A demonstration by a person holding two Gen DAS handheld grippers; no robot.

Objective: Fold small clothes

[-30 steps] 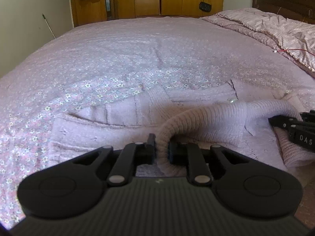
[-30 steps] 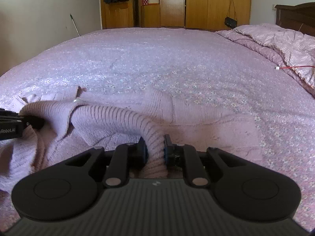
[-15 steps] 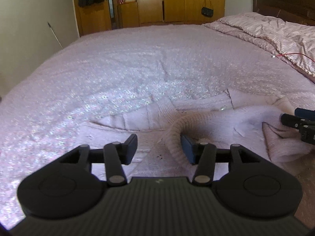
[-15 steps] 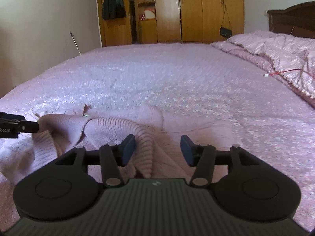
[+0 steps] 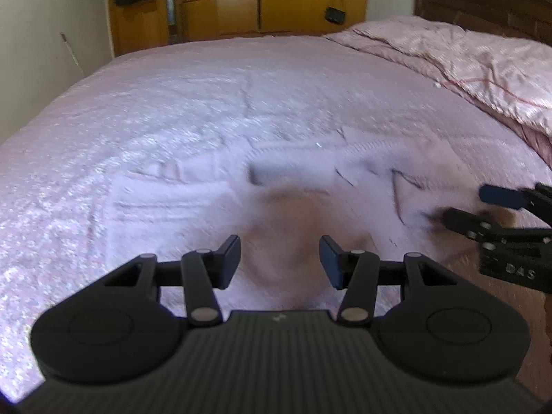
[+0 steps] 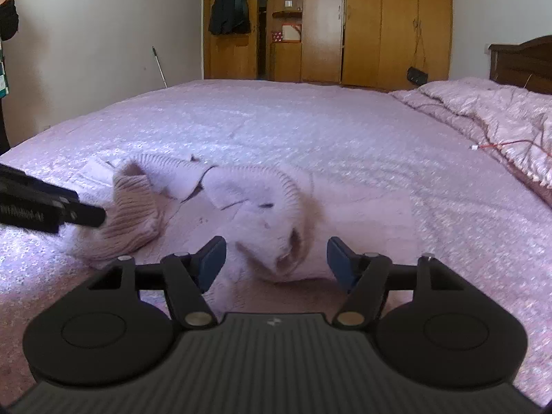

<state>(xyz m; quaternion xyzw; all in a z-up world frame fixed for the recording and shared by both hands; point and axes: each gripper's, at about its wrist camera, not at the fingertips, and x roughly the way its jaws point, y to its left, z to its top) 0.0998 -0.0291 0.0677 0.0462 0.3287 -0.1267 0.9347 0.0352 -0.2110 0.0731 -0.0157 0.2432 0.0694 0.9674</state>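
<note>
A small pale pink knitted sweater [image 6: 248, 203] lies on the bed, its ribbed sleeves folded in over the body. In the left wrist view it is blurred [image 5: 303, 207]. My left gripper [image 5: 279, 258] is open and empty just above the sweater's near edge. My right gripper [image 6: 276, 258] is open and empty, with a sleeve cuff [image 6: 289, 252] lying loose between the fingers. The right gripper also shows at the right edge of the left wrist view [image 5: 483, 207]. The left gripper shows at the left edge of the right wrist view [image 6: 82, 214], beside the other ribbed sleeve [image 6: 131, 214].
The bed has a pink floral bedspread [image 6: 310, 120]. A rumpled pink quilt [image 6: 500, 114] with a red cable [image 6: 500, 145] lies at the right by the dark headboard [image 6: 517, 62]. Wooden wardrobes [image 6: 362, 24] stand behind the bed.
Both grippers opened and let go of the sleeves they held a second ago. Both have pulled back and up, and the sleeves now rest on the sweater.
</note>
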